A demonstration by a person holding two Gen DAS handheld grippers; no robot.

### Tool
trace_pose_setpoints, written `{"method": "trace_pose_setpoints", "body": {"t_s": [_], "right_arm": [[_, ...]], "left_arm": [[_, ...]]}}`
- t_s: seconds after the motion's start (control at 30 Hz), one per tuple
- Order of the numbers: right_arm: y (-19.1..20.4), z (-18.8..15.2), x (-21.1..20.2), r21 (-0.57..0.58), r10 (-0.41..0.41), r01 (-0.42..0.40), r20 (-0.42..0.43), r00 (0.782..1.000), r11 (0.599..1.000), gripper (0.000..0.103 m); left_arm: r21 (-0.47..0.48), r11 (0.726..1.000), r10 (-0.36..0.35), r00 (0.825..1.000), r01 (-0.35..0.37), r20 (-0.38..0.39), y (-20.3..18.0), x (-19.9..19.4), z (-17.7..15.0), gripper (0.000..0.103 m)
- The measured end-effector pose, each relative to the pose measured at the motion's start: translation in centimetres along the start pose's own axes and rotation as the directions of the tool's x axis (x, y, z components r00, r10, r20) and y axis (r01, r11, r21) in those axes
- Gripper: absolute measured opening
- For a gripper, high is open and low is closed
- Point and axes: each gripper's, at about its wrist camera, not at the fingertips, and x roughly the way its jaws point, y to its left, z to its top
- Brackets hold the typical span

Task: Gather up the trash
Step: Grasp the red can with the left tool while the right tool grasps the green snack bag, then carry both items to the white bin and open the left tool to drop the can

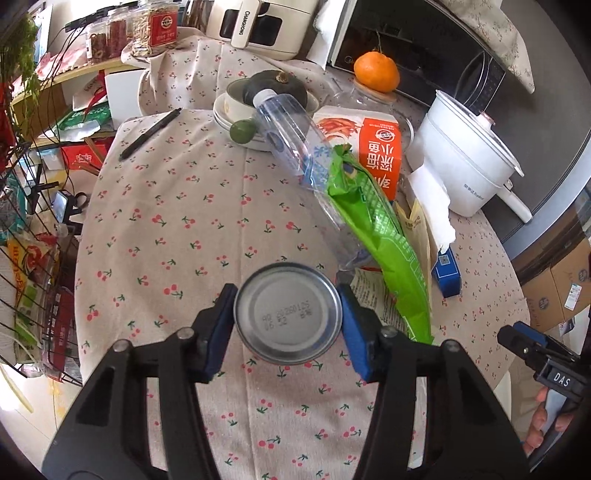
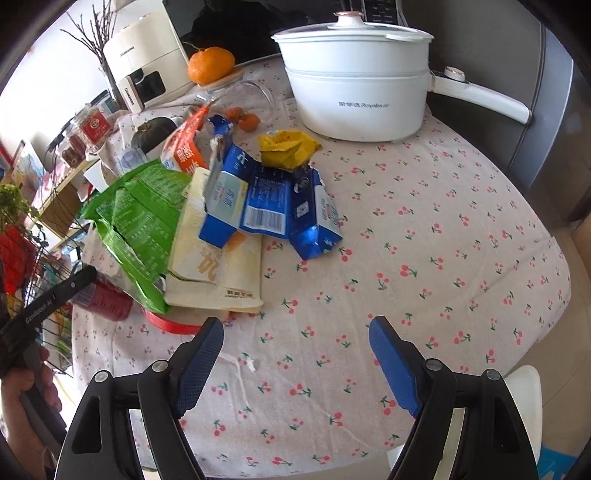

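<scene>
A metal can [image 1: 287, 313] stands bottom-up on the cherry-print tablecloth [image 1: 177, 229], with my left gripper [image 1: 286, 314] shut on it, a blue pad against each side. In the right wrist view it shows as a red can [image 2: 105, 304] under the left gripper's body. Just right of it lies a trash pile: a green bag [image 1: 380, 236], a clear plastic bottle [image 1: 291, 129], an orange carton [image 1: 376, 151]. The right wrist view adds flattened blue cartons [image 2: 266, 203], a yellow wrapper [image 2: 286, 147] and a cream bag [image 2: 218, 266]. My right gripper [image 2: 295, 343] hangs open over bare cloth, nothing between its fingers.
A white electric pot [image 2: 354, 81] stands at the back right, an orange [image 2: 210, 64] on a glass jar behind the pile. Bowls holding a dark pumpkin [image 1: 273, 86], a black pen [image 1: 149, 134] and an air fryer [image 1: 258, 26] sit further back. A wire basket [image 1: 33, 295] hangs off the table's left edge.
</scene>
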Motion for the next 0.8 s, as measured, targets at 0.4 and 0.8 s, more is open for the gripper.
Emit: {"method": "trace_pose_setpoints", "body": {"t_s": [0.4,0.8], "right_arm": [[13.6,2.9,4.6,-0.163,0.073,-0.075,-0.015,0.997,0.984,0.082],[17.9,4.1,9.8,-0.287,-0.177,0.175,0.02,0.984,0.942,0.037]], "left_arm": [[-0.015,0.996,0.091,0.99,-0.09,0.108,4.9,-6.6,0.0,0.056],[-0.079,0.995,0.068,0.991,-0.059,0.113,9.0,-8.6,-1.3,0.056]]}}
